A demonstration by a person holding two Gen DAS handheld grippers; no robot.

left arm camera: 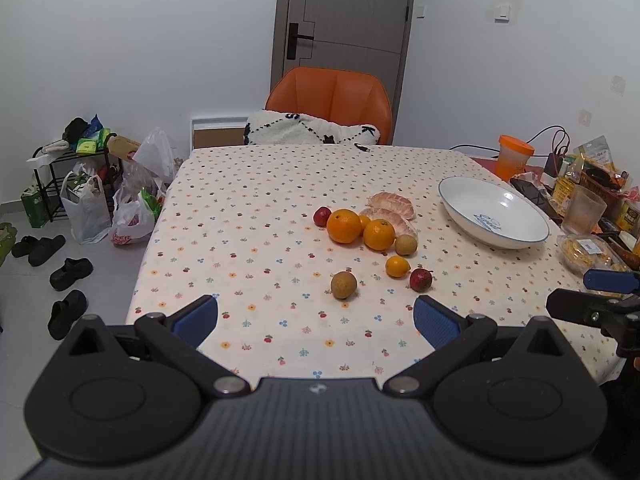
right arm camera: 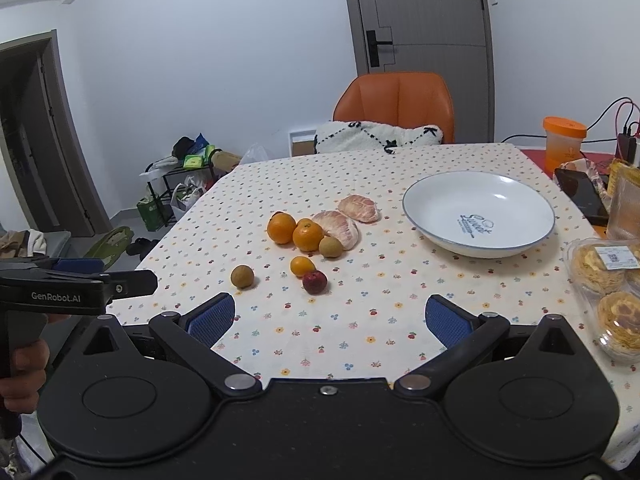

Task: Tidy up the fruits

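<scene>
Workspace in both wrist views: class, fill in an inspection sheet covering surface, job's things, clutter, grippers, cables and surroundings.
Surface: flower-print tablecloth on table.
Job's things: two round oranges, peeled pomelo segments, brown and red small fruits loose; white bowl with blue rim holds nothing.
Clutter: orange-lidded cup, pastry box, black phone.
Grippers: left gripper and right gripper open, holding nothing.
Cables: black and red leads, table's far right.
Surroundings: orange chair, grey door.

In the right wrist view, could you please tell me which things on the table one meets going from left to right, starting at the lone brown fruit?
Brown fruit → small orange fruit → dark red fruit → white bowl → pastry box.
</scene>
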